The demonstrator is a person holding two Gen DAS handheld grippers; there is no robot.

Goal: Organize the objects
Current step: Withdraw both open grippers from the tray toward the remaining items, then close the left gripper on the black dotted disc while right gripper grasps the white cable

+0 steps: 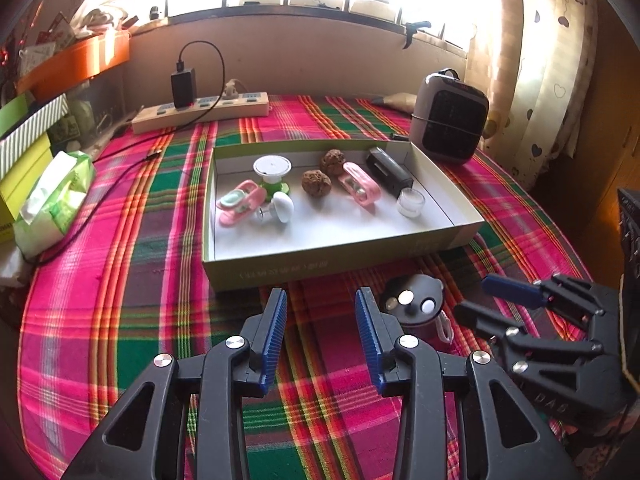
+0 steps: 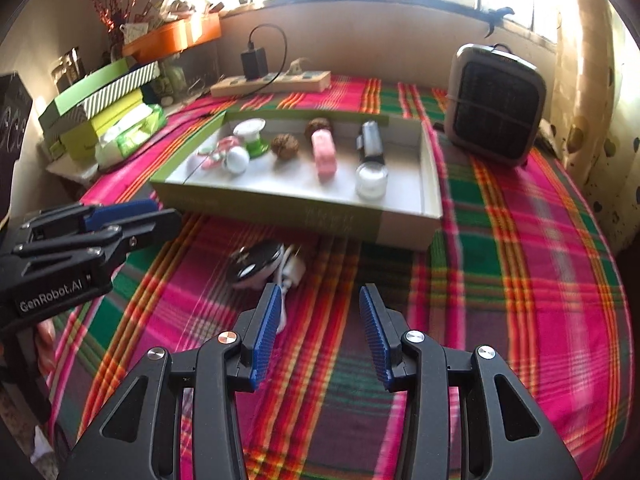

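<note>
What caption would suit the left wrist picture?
Open left gripper hovers over a plaid cloth, facing a shallow box of trinkets; a round black gadget waits outside it.

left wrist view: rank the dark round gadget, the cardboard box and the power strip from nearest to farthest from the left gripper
From the left gripper:
1. dark round gadget, on the cloth just right of its fingers
2. cardboard box, straight ahead
3. power strip, far back left by the wall

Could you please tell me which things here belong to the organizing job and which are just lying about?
Job: shallow box, dark round gadget lying outside it, walnuts, pink clips, small jar.
Lying about: heater, power strip, tissue pack.
</note>
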